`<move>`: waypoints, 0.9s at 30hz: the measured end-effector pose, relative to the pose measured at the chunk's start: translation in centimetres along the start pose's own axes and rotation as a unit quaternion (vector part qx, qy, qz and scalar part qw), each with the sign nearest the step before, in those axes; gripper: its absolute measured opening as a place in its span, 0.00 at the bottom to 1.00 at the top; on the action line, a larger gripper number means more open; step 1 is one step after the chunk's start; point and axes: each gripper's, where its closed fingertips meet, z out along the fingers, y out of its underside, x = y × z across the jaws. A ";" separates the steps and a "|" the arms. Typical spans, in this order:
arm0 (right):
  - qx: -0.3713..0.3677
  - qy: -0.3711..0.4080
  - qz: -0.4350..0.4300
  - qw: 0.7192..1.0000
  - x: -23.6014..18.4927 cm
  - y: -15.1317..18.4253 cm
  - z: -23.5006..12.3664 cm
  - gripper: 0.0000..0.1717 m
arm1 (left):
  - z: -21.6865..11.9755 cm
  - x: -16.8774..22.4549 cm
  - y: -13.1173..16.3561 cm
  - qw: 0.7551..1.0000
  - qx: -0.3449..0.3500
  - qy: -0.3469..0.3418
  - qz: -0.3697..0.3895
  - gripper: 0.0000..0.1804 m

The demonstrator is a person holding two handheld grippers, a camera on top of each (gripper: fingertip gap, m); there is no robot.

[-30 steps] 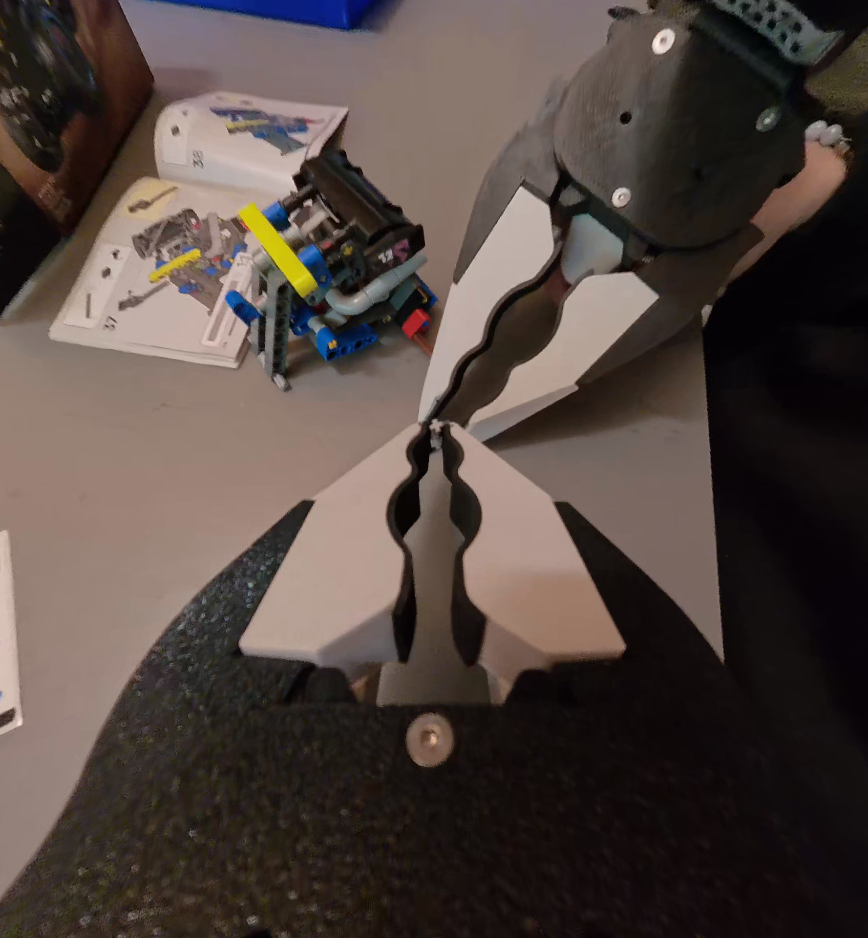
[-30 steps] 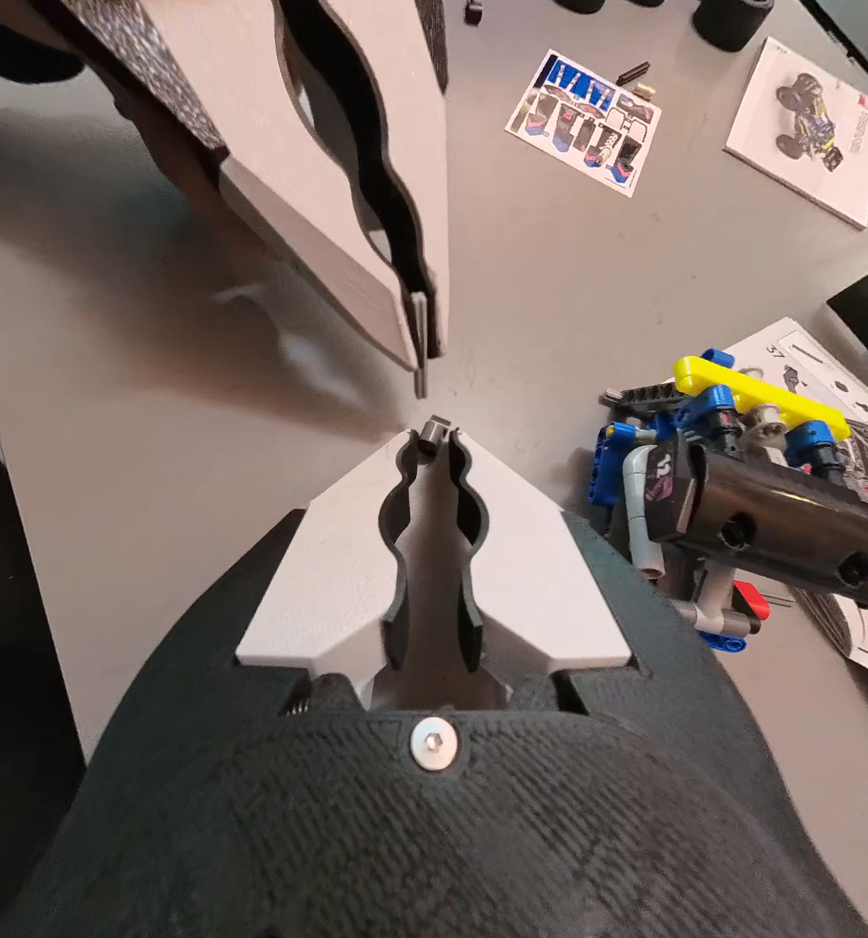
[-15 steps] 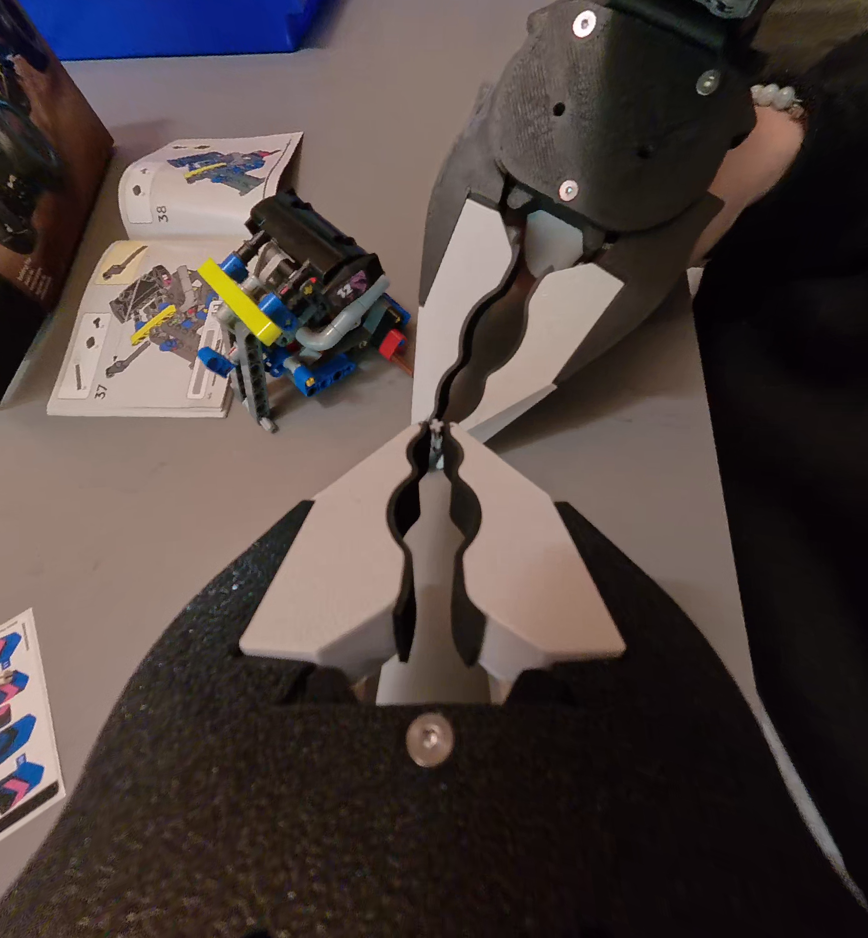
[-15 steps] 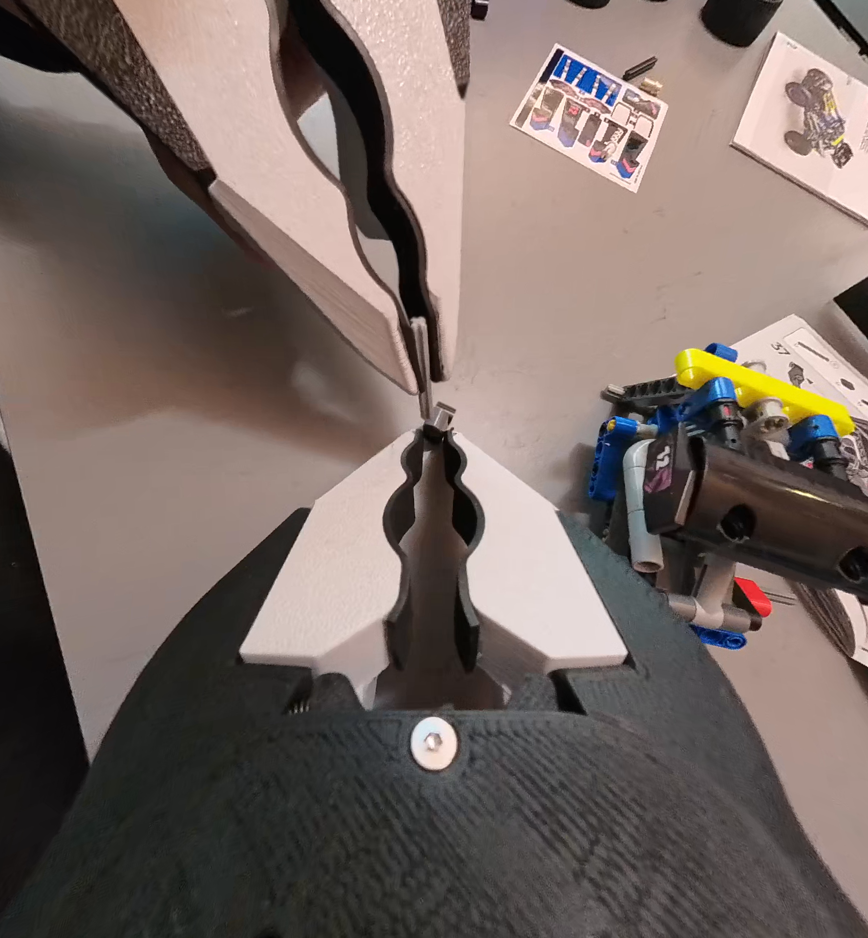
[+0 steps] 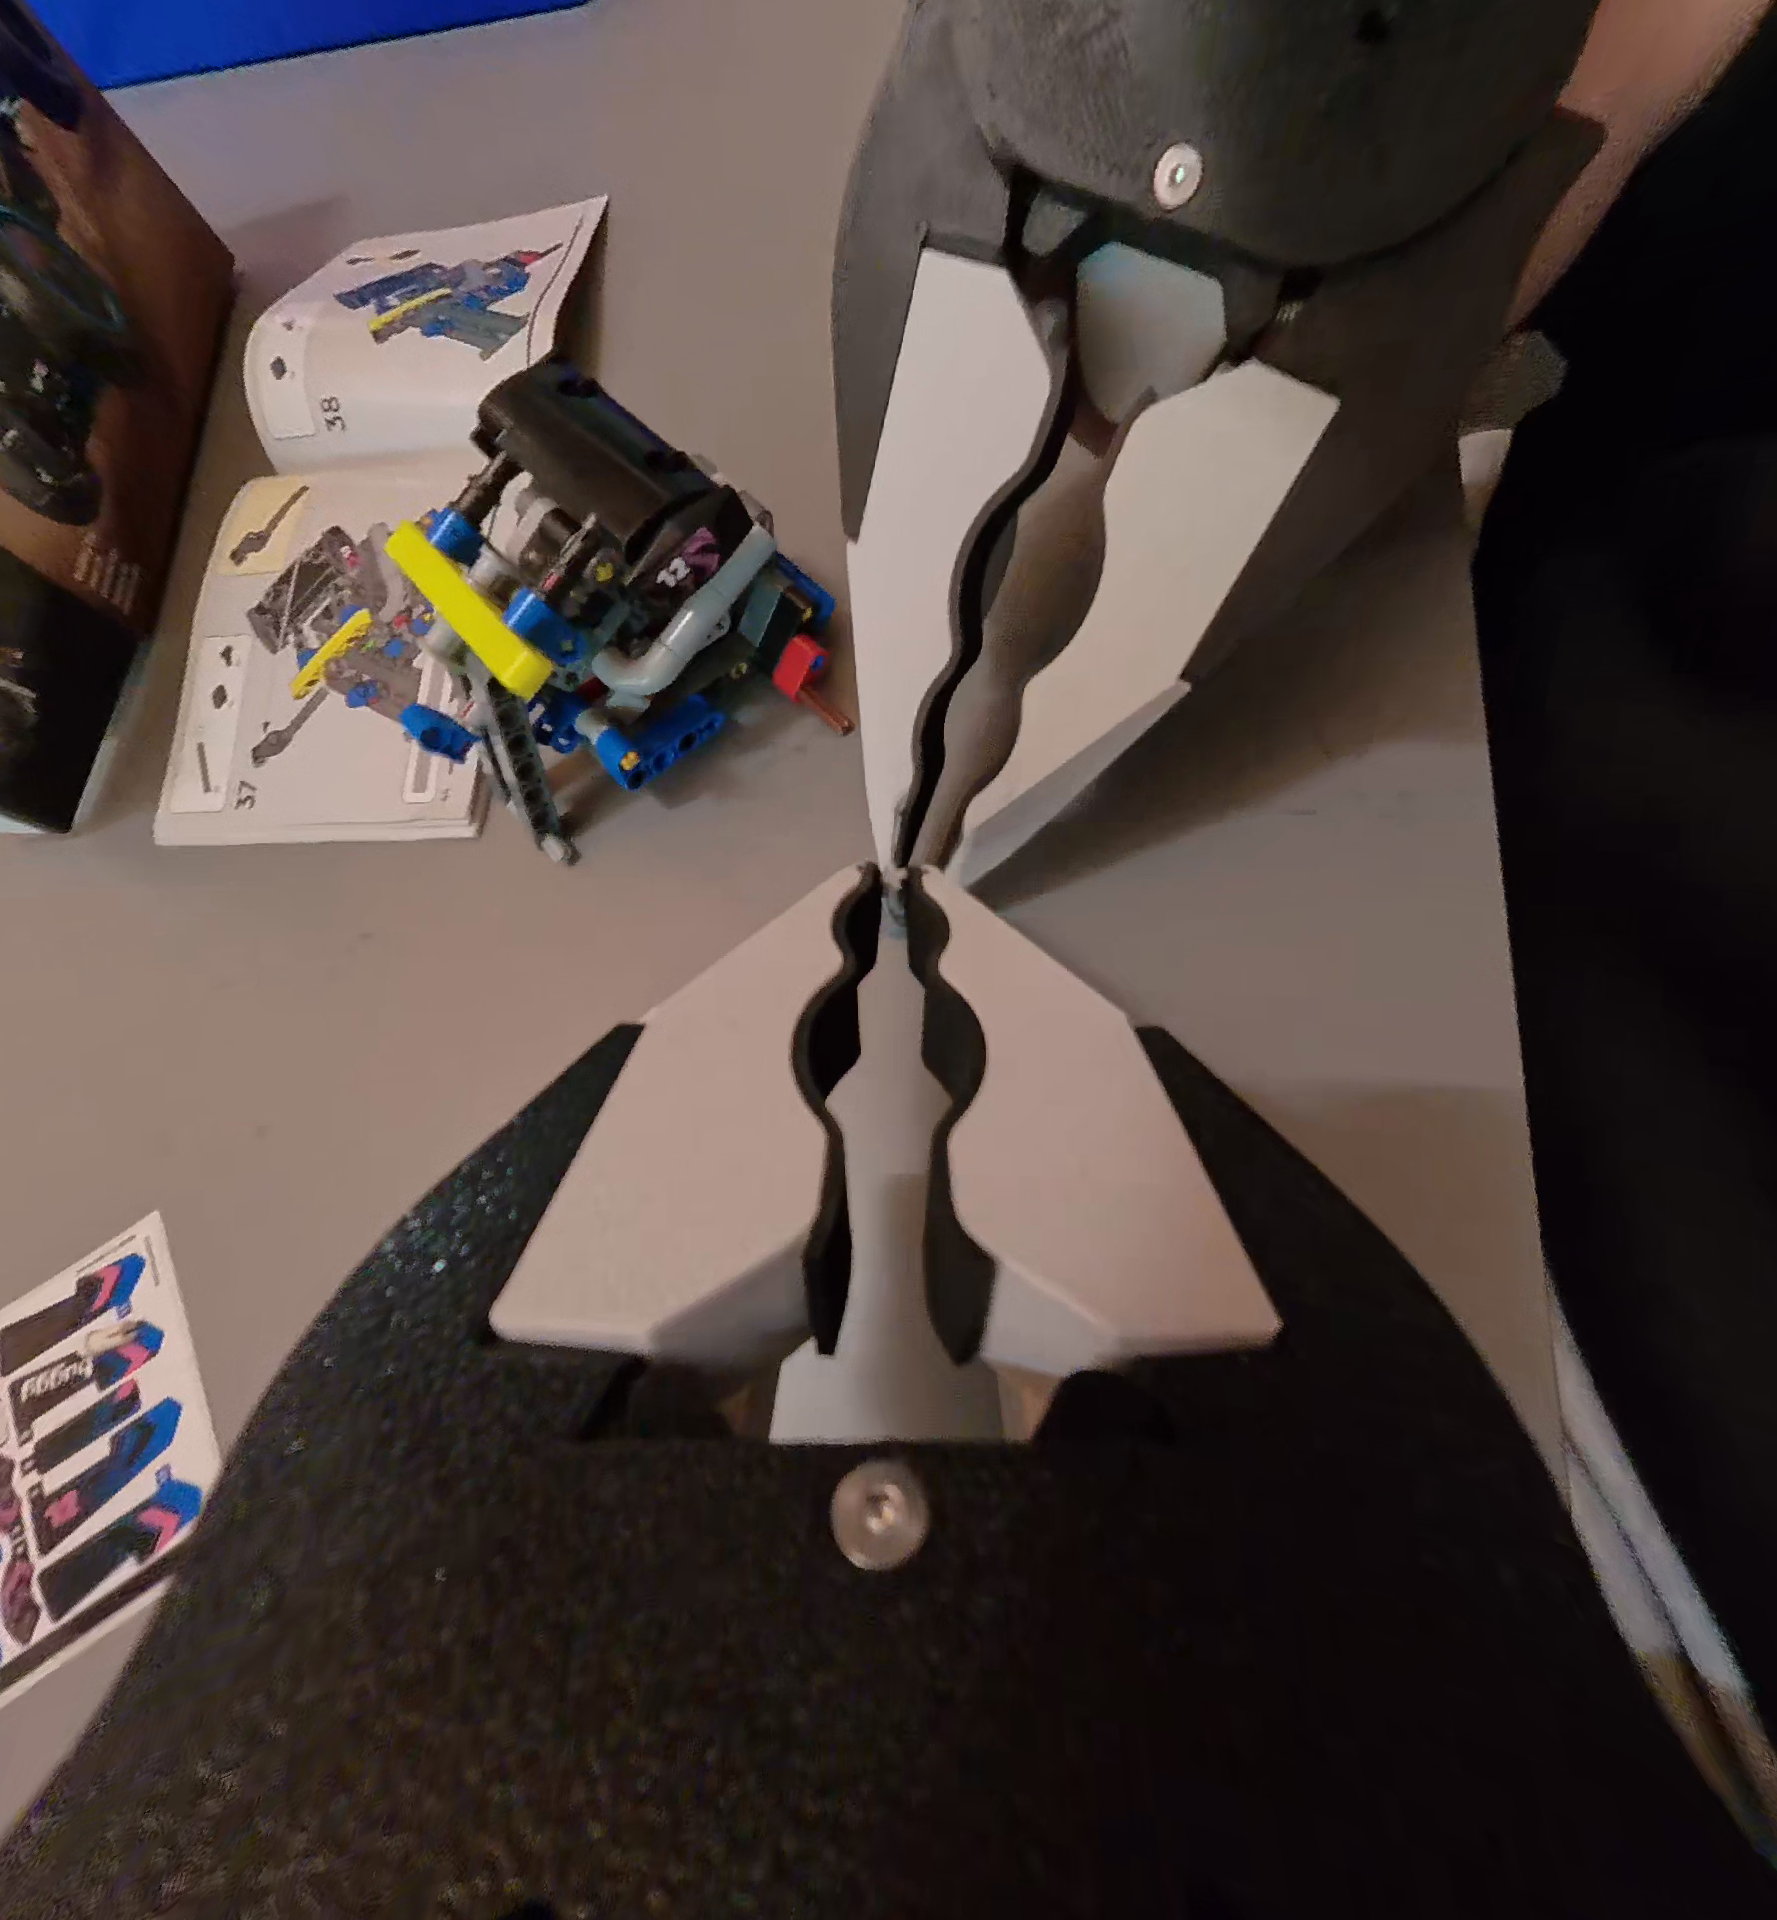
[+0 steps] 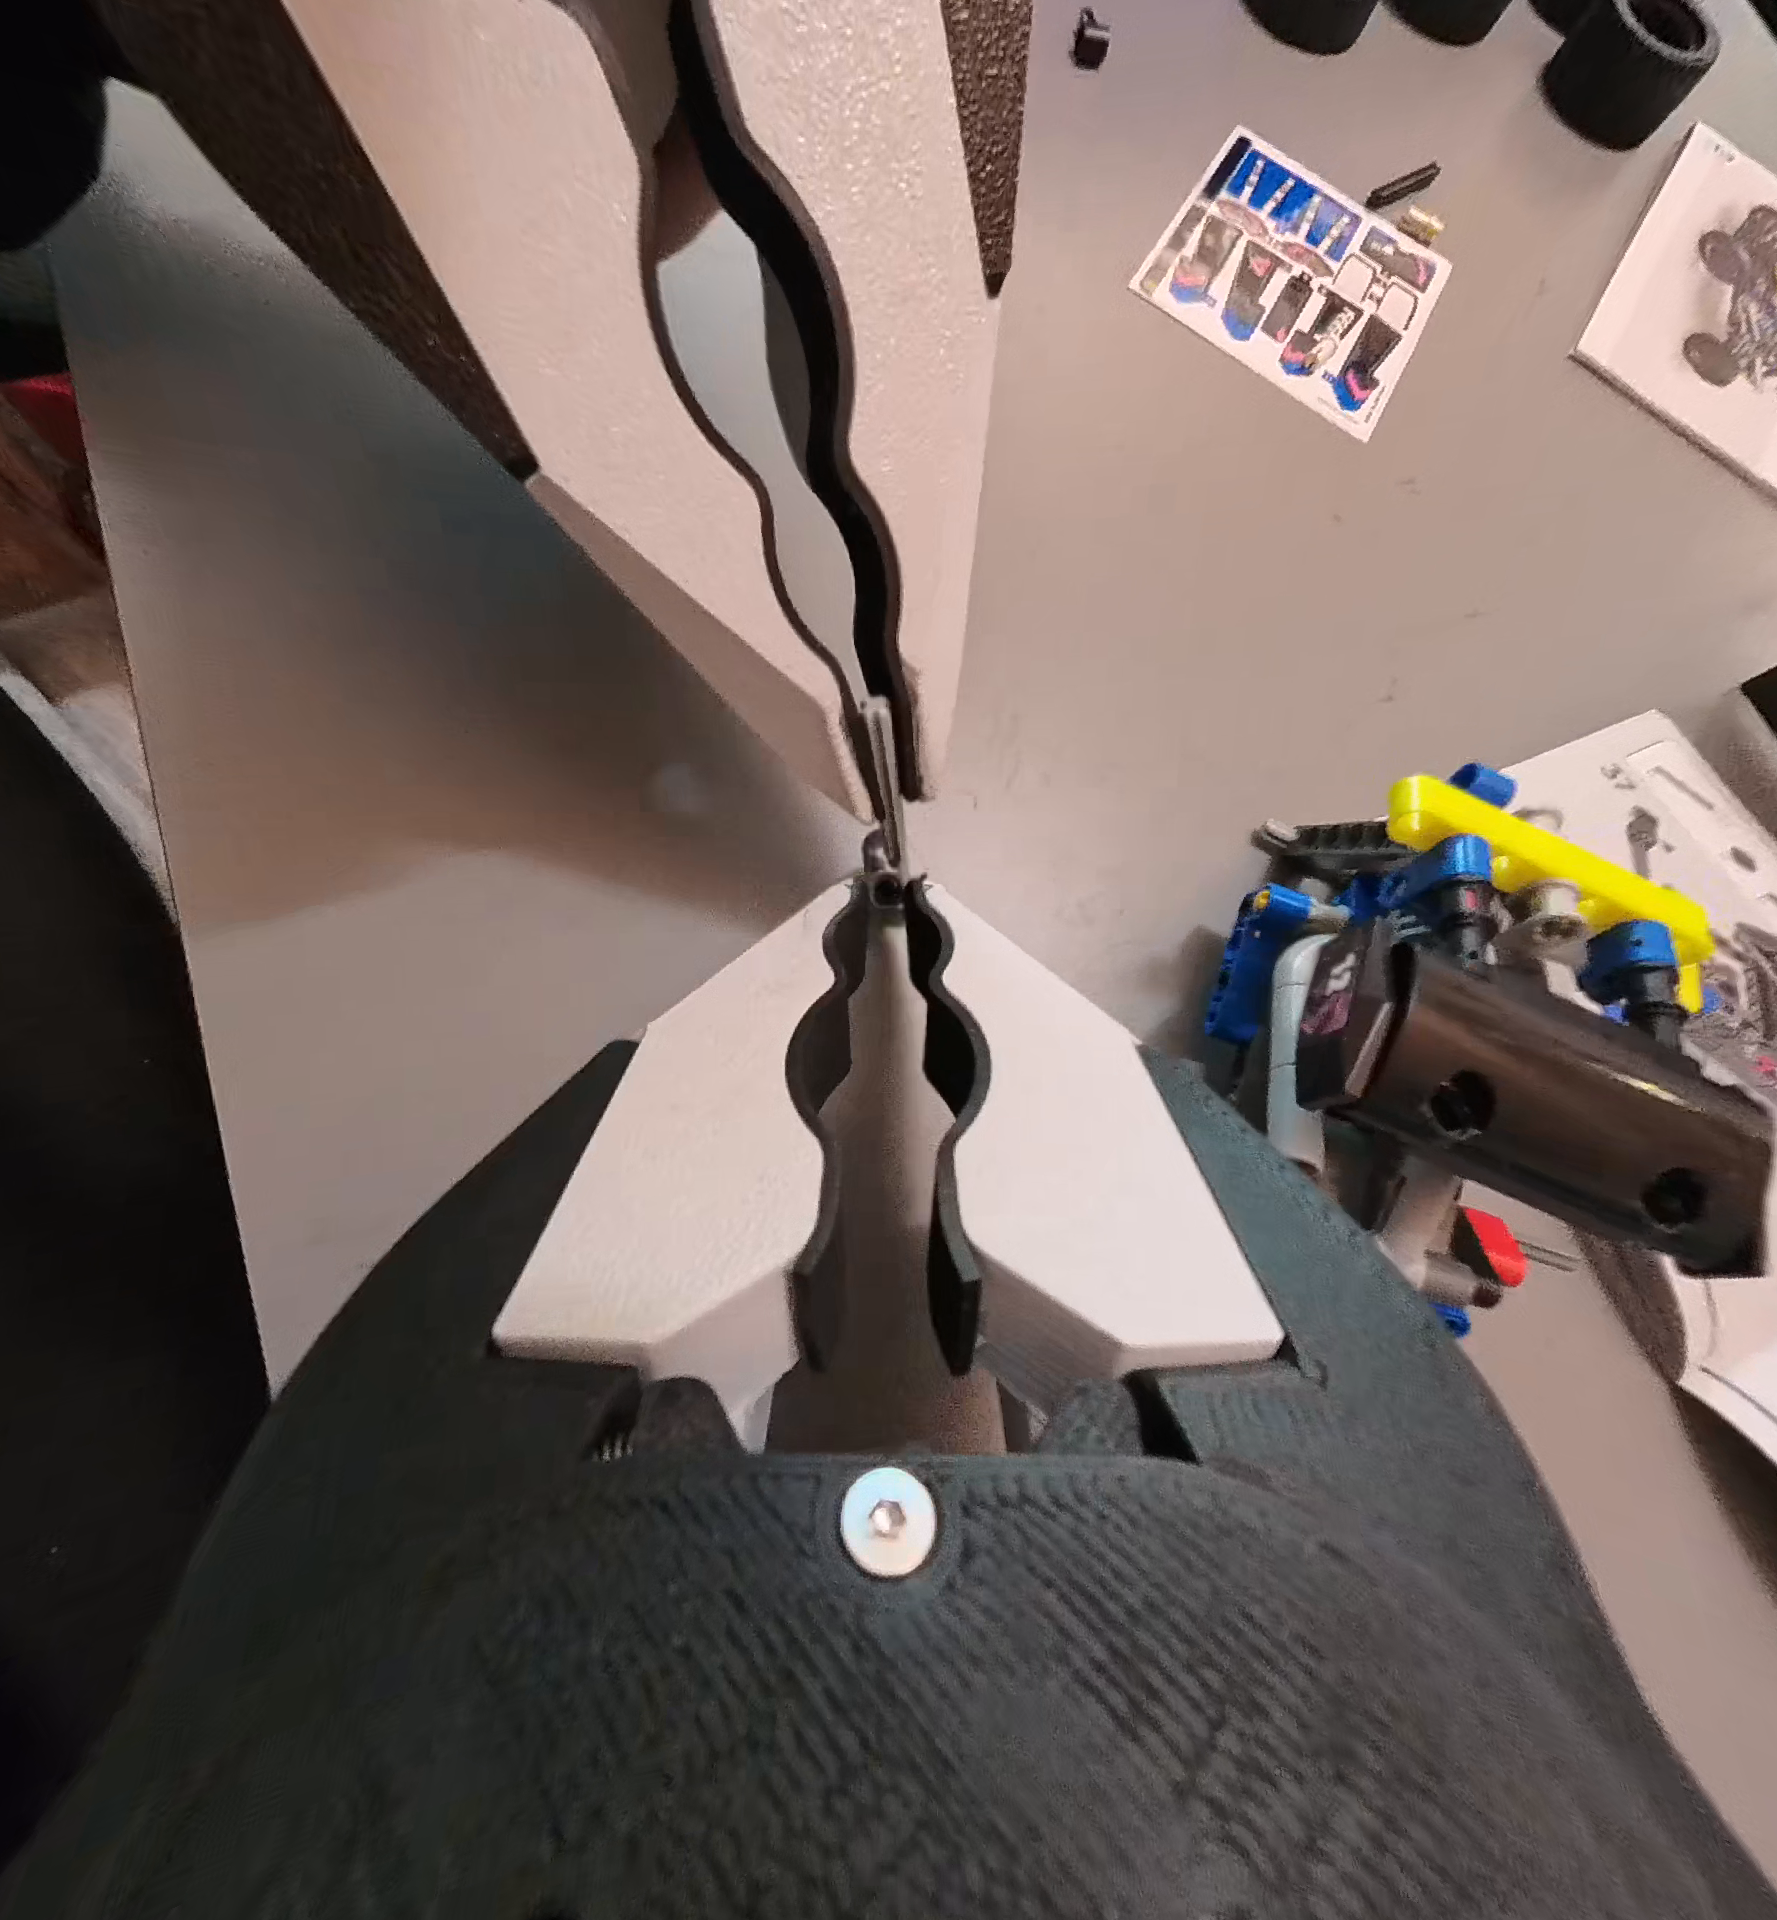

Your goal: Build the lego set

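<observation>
The left gripper (image 5: 894, 891) is closed, and its two pads press on a thin light grey rod (image 6: 882, 774) that sticks out past its tips. The right gripper (image 6: 889, 896) is almost closed on a small dark grey tube-shaped piece (image 6: 882, 891), with a pad pressed to each side of it. The two grippers meet tip to tip above the grey surface (image 5: 240, 1039): in the left wrist view the right gripper (image 5: 905, 836) comes in from 12 o'clock, and in the right wrist view the left gripper (image 6: 889, 769) comes down from 12 o'clock. The free end of the rod touches the dark piece at its open end; whether it is already inside the hole I cannot tell. In the left wrist view, at 10 o'clock from the tips, a partly built toy model (image 5: 603, 613) with black, blue, yellow and red parts stands on the surface, near but apart from the grippers. It rests partly on an open instruction booklet (image 5: 344, 343). A dark box (image 5: 42, 416) stands at the left edge, and a sticker sheet (image 5: 42, 1455) lies at 8 o'clock. In the right wrist view, the model (image 6: 1486, 1039) is at 3 o'clock, a closed booklet (image 6: 1736, 322) lies at 2 o'clock, and black wheels (image 6: 1632, 73) are at the top edge.
</observation>
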 end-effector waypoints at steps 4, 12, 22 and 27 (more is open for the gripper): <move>-0.012 -0.015 -0.010 1.000 0.3 -0.3 0.2 0.03 | -0.4 -0.4 0.8 1.000 0.003 -0.001 -0.022 0.01; -0.018 -0.037 -0.022 0.999 0.2 -1.1 1.2 0.03 | -1.1 -0.9 1.2 0.999 0.022 -0.002 -0.043 0.01; -0.006 -0.040 -0.019 0.999 0.3 -0.6 1.6 0.03 | -0.3 -1.0 1.9 0.998 0.026 0.020 -0.052 0.01; -0.002 -0.039 -0.028 0.999 0.1 -0.3 2.0 0.04 | -0.1 -0.8 2.3 0.998 0.020 0.028 -0.054 0.01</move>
